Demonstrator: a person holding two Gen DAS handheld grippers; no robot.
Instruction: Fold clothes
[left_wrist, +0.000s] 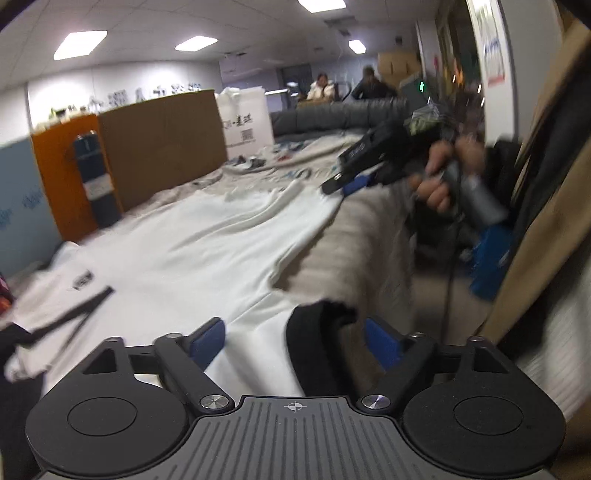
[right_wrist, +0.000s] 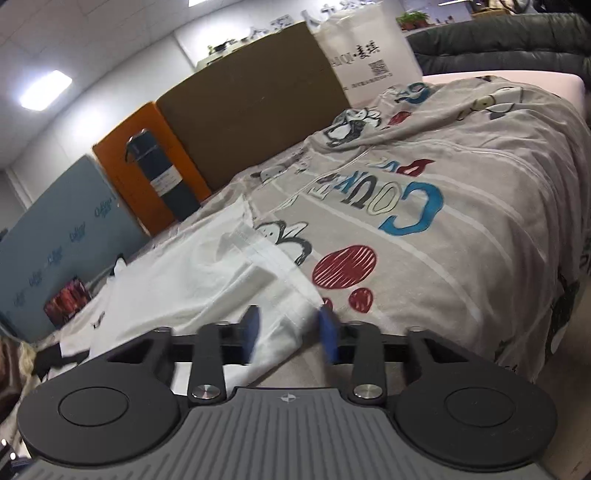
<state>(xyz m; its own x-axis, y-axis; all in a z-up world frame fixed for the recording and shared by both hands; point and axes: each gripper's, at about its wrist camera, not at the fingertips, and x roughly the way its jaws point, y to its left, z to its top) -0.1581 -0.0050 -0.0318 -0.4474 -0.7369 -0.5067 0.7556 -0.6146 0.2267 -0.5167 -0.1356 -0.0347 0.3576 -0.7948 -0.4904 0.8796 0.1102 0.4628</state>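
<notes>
Your left gripper has its blue pads spread apart, with the white garment and its black trim lying between them. Across the bed, your right gripper meets the garment's far corner; blur hides its jaws. An orange box stands to the left.

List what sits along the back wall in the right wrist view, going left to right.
Blue panel → orange box with a dark cylinder printed on it → brown cardboard sheet → white printed bag → dark padded sofa back.
</notes>
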